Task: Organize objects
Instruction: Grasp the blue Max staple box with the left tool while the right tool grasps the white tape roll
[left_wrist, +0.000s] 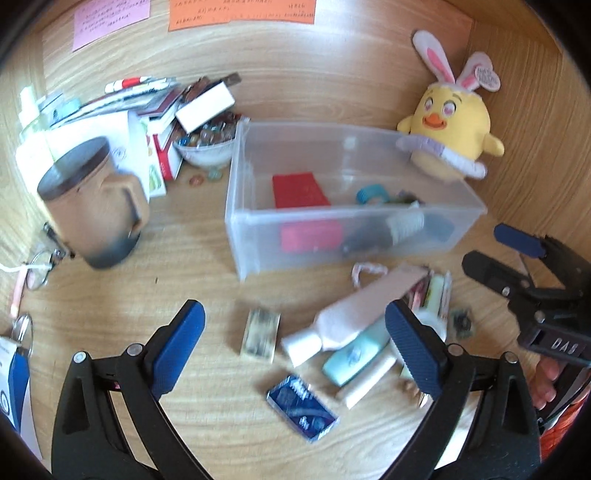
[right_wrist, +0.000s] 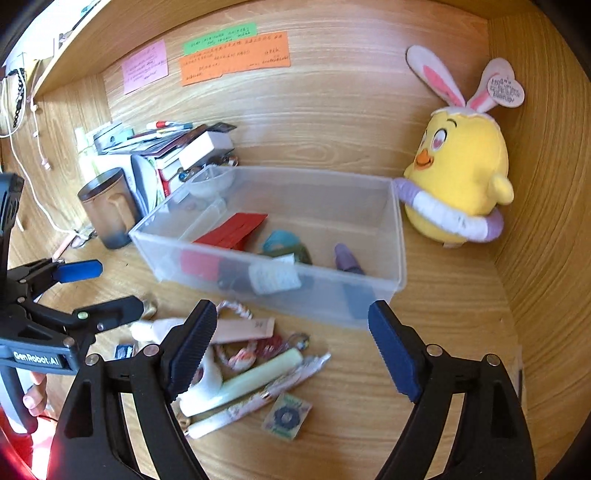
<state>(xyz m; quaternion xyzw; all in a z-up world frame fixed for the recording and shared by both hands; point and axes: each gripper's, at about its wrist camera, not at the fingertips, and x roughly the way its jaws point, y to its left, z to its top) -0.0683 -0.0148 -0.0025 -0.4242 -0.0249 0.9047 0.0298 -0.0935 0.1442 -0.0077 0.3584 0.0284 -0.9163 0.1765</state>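
Wood-grain desk (left_wrist: 207, 295) with wooden back wall, cluttered. Landmark: clear plastic bin (left_wrist: 354, 232), mid-desk. Left of bin: brown ceramic mug with dark lid (left_wrist: 92, 206), leaning book pile (left_wrist: 162, 110) behind it. Inside bin: red flat card (left_wrist: 299, 190), teal ring, dark bits. In front of bin: loose pile of small items with pink squeeze tube (left_wrist: 362, 310), pale green stick (right_wrist: 258, 376), blue foil packet (left_wrist: 303, 408). Left gripper (left_wrist: 295, 354) over pile, fingers spread wide, nothing pinched. Right gripper (right_wrist: 291, 350) near bin front, fingers spread, empty. Right of bin: yellow chick plush with bunny ears (left_wrist: 450, 122), touching bin corner.
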